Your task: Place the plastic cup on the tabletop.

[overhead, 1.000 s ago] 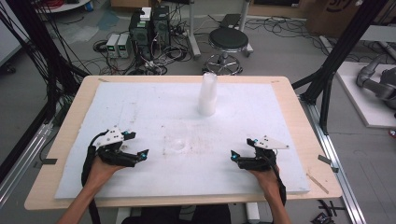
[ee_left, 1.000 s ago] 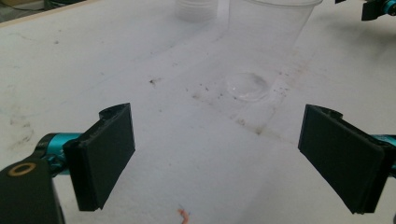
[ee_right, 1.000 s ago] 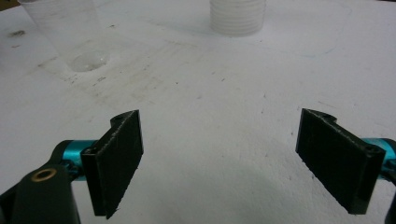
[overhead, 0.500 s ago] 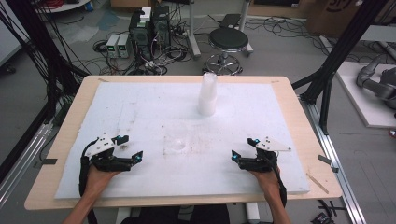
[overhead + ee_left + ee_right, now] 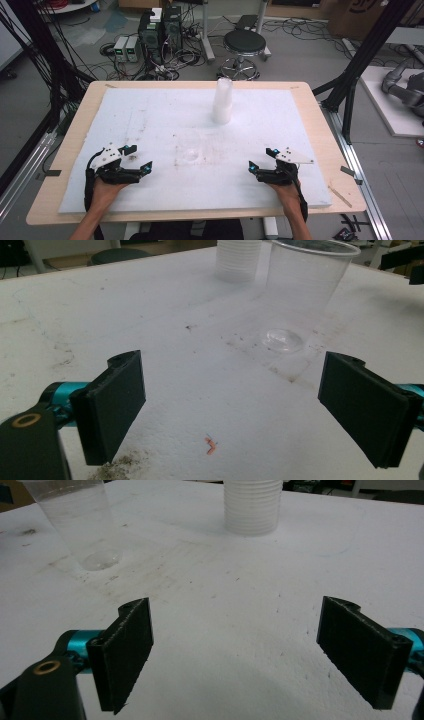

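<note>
Moved: left gripper [image 5: 136,159] slid nearer the person since before, jaws just closing a little, wide apart, holding nothing | clear cup [image 5: 191,152] stands on the white mat [image 5: 150,115], mid-table | cup stack [image 5: 223,100] farther back | right gripper [image 5: 261,158] wide apart, holding nothing | stool [image 5: 244,42] on grey floor behind.

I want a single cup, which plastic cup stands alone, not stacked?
The clear cup mid-table, nearer both hands; the others form the white stack at the far edge.

A wooden table [image 5: 75,130] carries a white foam sheet [image 5: 150,125] bearing a clear cup [image 5: 191,154] and cup stack [image 5: 222,101].
</note>
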The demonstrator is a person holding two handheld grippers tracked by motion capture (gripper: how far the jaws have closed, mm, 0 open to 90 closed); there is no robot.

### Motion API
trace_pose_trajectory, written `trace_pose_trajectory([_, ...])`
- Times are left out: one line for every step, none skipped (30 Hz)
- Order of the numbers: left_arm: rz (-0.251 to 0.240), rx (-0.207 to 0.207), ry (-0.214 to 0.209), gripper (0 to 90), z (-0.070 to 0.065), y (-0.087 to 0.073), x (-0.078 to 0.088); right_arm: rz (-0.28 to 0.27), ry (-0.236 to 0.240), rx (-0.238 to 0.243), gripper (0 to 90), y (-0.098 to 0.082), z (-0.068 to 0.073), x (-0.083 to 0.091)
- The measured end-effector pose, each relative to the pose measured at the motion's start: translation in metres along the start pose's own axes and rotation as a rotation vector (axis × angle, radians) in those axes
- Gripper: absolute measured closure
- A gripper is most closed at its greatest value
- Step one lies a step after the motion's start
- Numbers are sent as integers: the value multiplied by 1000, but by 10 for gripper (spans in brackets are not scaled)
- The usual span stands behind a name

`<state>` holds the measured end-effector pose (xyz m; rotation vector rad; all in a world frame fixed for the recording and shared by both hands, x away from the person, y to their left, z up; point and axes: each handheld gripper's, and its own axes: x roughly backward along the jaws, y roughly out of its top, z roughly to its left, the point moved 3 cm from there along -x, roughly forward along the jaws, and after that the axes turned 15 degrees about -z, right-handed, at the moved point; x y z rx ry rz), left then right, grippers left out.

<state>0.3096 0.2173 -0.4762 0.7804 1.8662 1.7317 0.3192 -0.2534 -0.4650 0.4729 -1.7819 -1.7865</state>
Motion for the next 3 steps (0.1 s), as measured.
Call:
trace_pose_trajectory([0, -4, -1, 118, 0, 0, 0, -2, 3, -4, 148, 0, 0, 0])
trace_pose_trajectory([-1, -4, 0, 119, 0, 0, 0, -1, 2, -9, 148, 0, 0, 0])
trace_pose_trajectory([-3, -4, 0, 120, -1, 0, 1, 0, 1, -11, 148, 0, 0, 0])
